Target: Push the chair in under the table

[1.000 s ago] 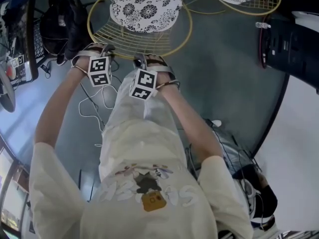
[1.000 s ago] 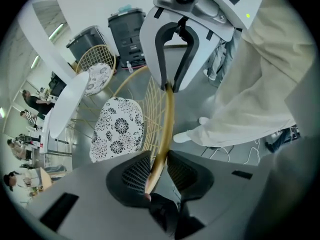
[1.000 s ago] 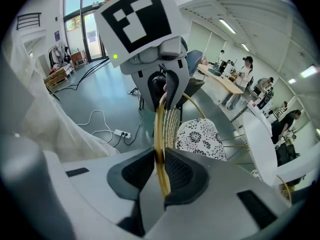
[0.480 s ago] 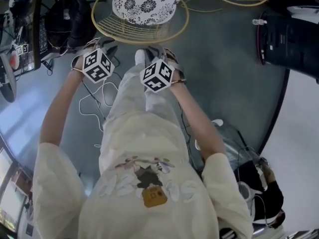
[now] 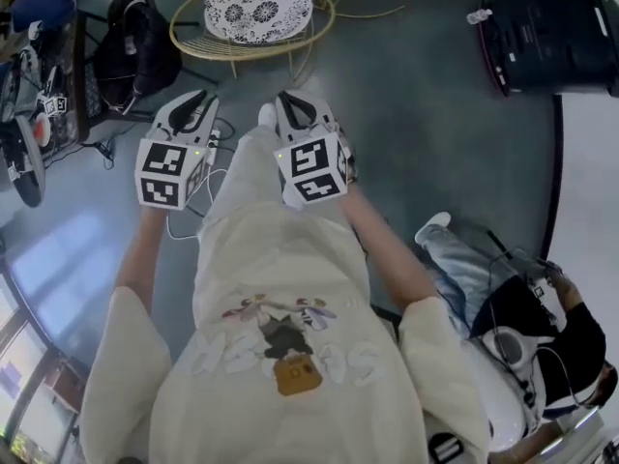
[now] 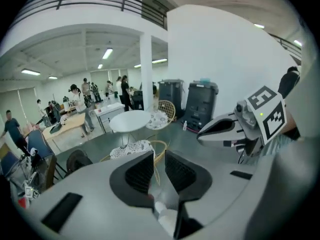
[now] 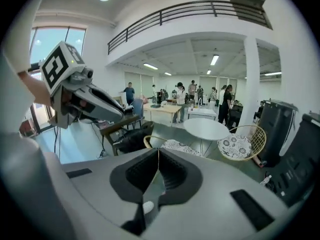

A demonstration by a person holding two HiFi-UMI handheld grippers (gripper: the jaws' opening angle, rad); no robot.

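Observation:
The chair (image 5: 253, 8), a gold wire frame with a black-and-white patterned cushion, stands at the top of the head view, apart from both grippers. My left gripper (image 5: 189, 114) and right gripper (image 5: 295, 109) are raised side by side in front of my body and point toward it. In the left gripper view the left gripper (image 6: 159, 156) is open by a narrow gap with nothing in it; beyond it are the chair (image 6: 131, 149) and the round white table (image 6: 131, 120). The right gripper (image 7: 158, 151) is closing, tips meeting, nothing between its jaws. The table (image 7: 206, 129) stands behind the chair (image 7: 172, 145).
A second wire chair (image 7: 240, 143) stands at the table's far side. A black machine (image 5: 551, 32) is at the upper right, a black bag (image 5: 135, 42) and a desk (image 5: 39, 85) at the left. A seated person (image 5: 522, 327) is at the lower right. Cables (image 5: 184, 225) lie on the floor.
Both grippers have lifted from beside the chair's rim toward the camera and rolled, so their marker cubes look larger. The chair now sits farther off at the top.

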